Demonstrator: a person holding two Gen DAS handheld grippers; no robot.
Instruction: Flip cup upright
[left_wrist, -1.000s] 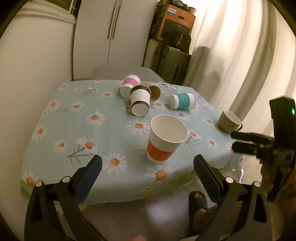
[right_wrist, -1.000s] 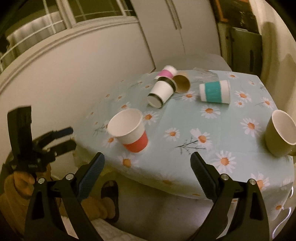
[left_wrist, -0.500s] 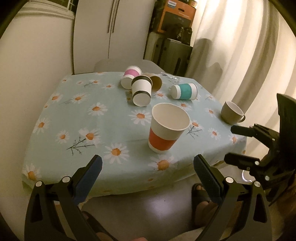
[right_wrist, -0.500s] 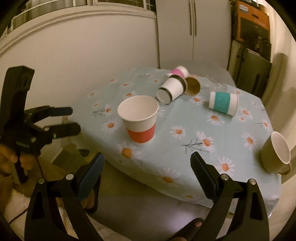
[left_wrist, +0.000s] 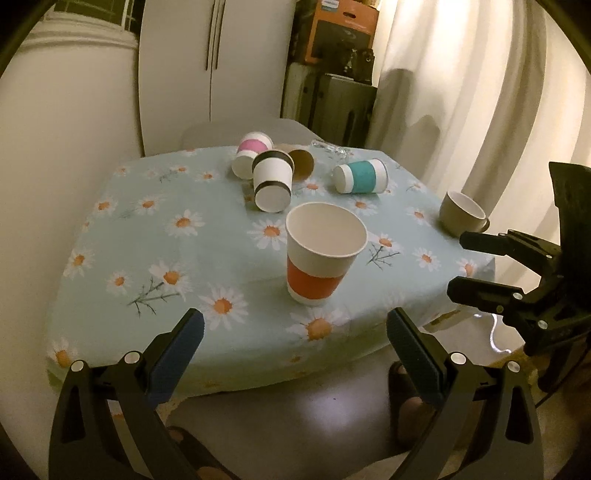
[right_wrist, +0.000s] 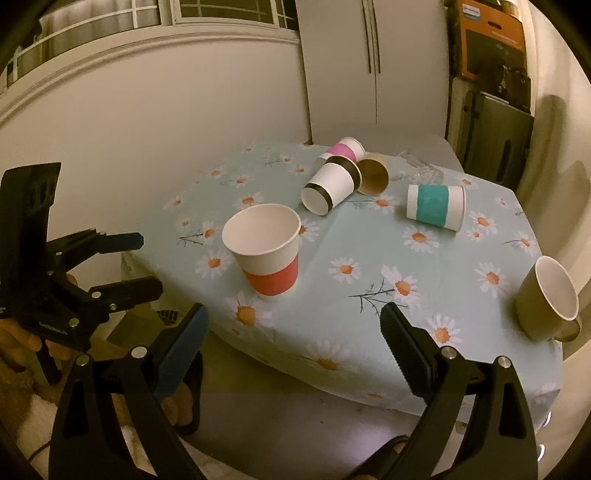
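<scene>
A paper cup with an orange band (left_wrist: 319, 258) (right_wrist: 267, 251) stands upright near the table's front edge. Behind it lie on their sides a black-banded cup (left_wrist: 272, 181) (right_wrist: 330, 184), a pink-banded cup (left_wrist: 250, 153) (right_wrist: 341, 149), a brown cup (left_wrist: 301, 162) (right_wrist: 373, 173) and a teal-banded cup (left_wrist: 362, 176) (right_wrist: 436, 206). My left gripper (left_wrist: 295, 325) (right_wrist: 144, 264) is open and empty, off the table's front edge. My right gripper (right_wrist: 293, 321) (left_wrist: 456, 264) is open and empty, off the front right.
A beige mug (left_wrist: 463, 214) (right_wrist: 546, 302) stands at the table's right edge. The daisy tablecloth (left_wrist: 147, 240) covers the table. A clear glass item (left_wrist: 330, 149) lies at the back. A chair back, cupboard and curtain stand behind. The person's feet show below the table.
Both grippers have drawn back and lower from the table, so more floor shows. The right gripper's jaws have opened wider. The cups have not moved.
</scene>
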